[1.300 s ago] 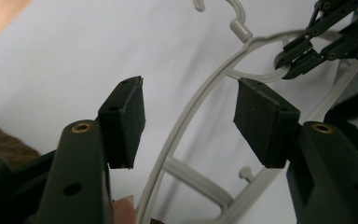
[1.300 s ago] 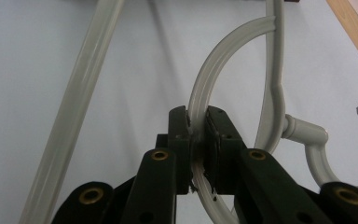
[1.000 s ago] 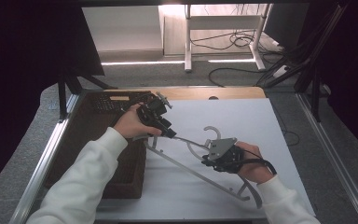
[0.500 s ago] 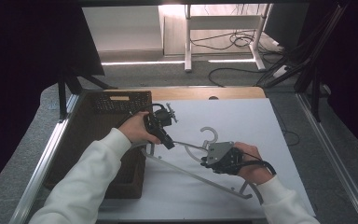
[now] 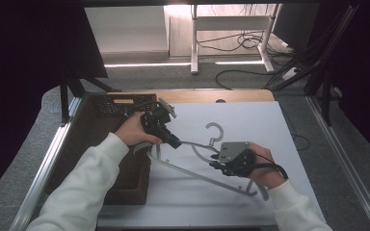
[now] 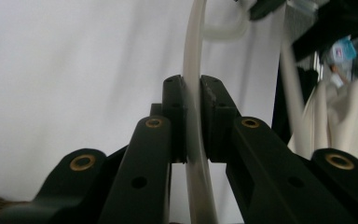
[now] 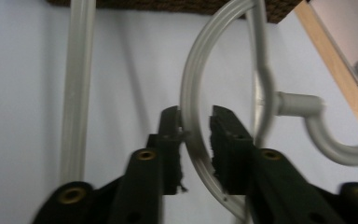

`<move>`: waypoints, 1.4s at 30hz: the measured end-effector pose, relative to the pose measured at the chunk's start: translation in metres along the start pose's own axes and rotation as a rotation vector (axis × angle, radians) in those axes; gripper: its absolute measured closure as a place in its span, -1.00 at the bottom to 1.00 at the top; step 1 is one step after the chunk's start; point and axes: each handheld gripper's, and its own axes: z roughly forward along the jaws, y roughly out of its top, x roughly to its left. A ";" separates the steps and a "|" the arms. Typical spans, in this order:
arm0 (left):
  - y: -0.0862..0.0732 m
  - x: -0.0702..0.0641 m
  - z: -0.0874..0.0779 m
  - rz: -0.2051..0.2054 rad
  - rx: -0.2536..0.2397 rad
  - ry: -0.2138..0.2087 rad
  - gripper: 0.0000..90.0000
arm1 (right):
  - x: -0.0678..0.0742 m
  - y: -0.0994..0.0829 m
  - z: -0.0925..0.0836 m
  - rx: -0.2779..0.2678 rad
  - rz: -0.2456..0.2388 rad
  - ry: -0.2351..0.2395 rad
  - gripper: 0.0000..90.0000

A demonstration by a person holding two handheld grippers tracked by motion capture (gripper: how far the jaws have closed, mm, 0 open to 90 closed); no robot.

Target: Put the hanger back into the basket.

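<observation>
A pale grey plastic hanger (image 5: 197, 175) lies across the white table top (image 5: 250, 120), hook (image 5: 215, 132) toward the far side. My left gripper (image 5: 176, 143) has just closed on the hanger's upper arm. In the left gripper view the pads (image 6: 193, 116) press the thin pale bar (image 6: 193, 56) from both sides. My right gripper (image 5: 216, 166) sits near the hanger's middle. Its jaws (image 7: 195, 135) have just been opening, and the curved hanger rib (image 7: 191, 79) runs between them with a small gap on the right side.
A dark brown woven basket (image 5: 130, 192) stands at the table's left, under my left forearm. A wooden strip (image 5: 197, 95) runs along the table's far edge. Metal rails (image 5: 43, 168) flank the table. Cables lie on the floor beyond.
My left gripper came down a little toward the hanger and shut on its upper arm. The right gripper stayed in place and its jaws loosened around the hanger.
</observation>
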 end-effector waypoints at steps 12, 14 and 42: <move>-0.019 -0.004 -0.037 -0.024 -0.150 0.062 0.83 | -0.011 0.000 -0.031 -0.158 0.093 -0.074 0.13; -0.024 -0.005 -0.044 -0.030 -0.175 0.076 0.83 | -0.012 -0.001 -0.040 -0.187 0.114 -0.083 0.11; -0.106 -0.036 -0.103 -0.156 -0.414 0.416 0.83 | -0.014 -0.035 -0.036 -0.148 0.221 -0.103 0.04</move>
